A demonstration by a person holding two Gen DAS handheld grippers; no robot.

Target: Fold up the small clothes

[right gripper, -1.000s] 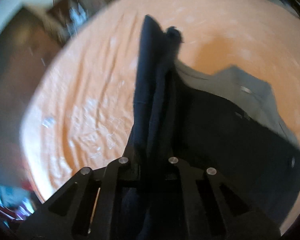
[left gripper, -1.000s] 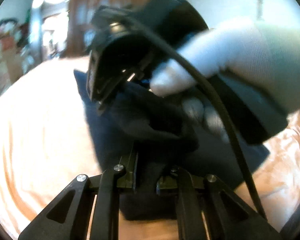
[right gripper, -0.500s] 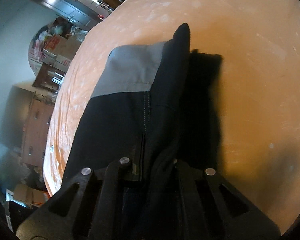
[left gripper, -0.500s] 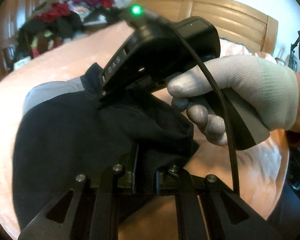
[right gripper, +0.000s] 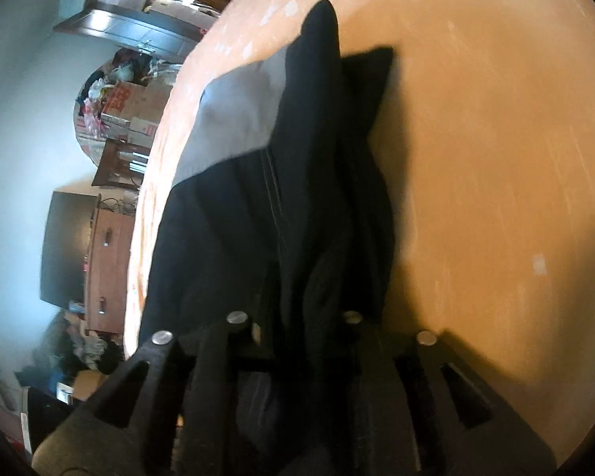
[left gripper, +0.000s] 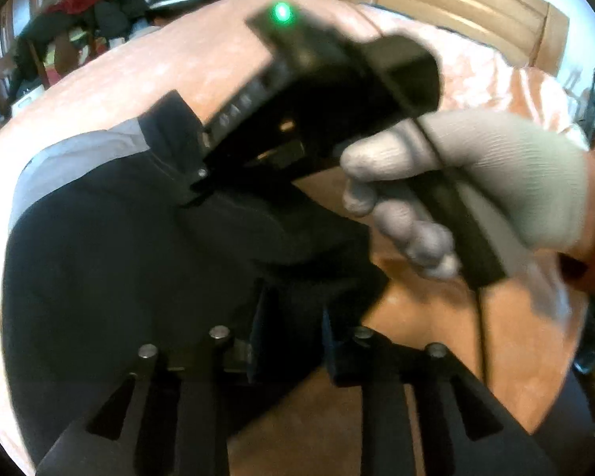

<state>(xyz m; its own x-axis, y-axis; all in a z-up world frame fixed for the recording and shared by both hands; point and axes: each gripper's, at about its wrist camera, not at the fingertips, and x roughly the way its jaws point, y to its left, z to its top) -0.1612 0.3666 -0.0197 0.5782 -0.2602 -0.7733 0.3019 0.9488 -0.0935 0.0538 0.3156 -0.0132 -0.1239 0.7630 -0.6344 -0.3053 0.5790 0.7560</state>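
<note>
Both wrist cameras look close along their fingers, sharing the dark garment on the orange bedsheet

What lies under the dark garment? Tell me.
The orange bedsheet shows all around the dark garment, which is spread on it. Whatever lies directly beneath is covered by the cloth, so nothing else can be confirmed there.

place: home bedroom | bed with orange sheet | wooden headboard at the far end of the bed | pile of clothes beside the bed | wooden drawer cabinet, cardboard boxes also beside the bed
</note>
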